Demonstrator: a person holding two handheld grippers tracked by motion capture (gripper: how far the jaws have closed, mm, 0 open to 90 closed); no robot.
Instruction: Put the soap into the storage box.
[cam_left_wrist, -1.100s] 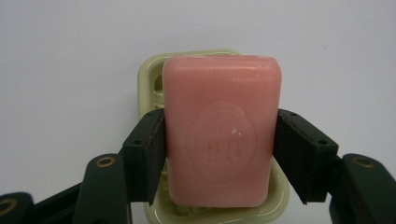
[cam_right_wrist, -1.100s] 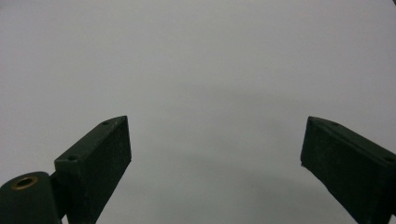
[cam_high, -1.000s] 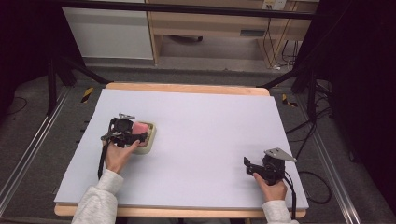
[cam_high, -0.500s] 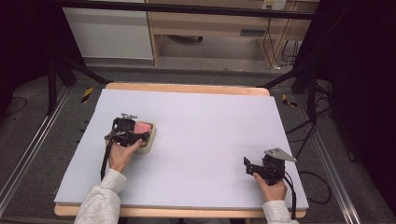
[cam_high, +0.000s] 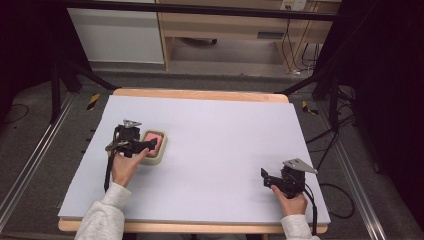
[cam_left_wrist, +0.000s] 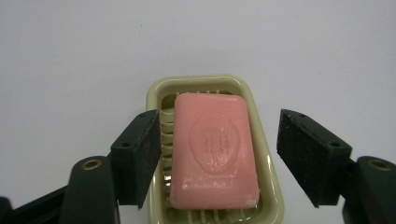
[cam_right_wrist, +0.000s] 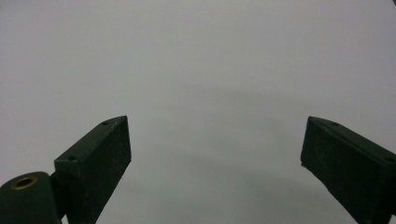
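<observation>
A pink bar of soap (cam_left_wrist: 214, 149) lies in a pale green soap dish (cam_left_wrist: 271, 186) on the white table top. In the high view the soap (cam_high: 153, 137) and dish (cam_high: 156, 157) sit at the left of the table. My left gripper (cam_left_wrist: 217, 156) is open, one jaw on each side of the soap above the dish, touching neither as far as I see. From above, the left gripper (cam_high: 142, 145) hovers over the dish's near end. My right gripper (cam_right_wrist: 215, 158) is open over bare table, and in the high view the right gripper (cam_high: 267, 177) rests low at the front right.
The white table top (cam_high: 220, 130) has a wooden edge (cam_high: 200, 94) at the far side. Black frame legs and cables stand on the floor to both sides. A cable (cam_high: 107, 172) trails from the left gripper along the person's forearm.
The left gripper has shifted slightly nearer and a bit to the right over the soap dish. The right gripper has stayed where it was.
</observation>
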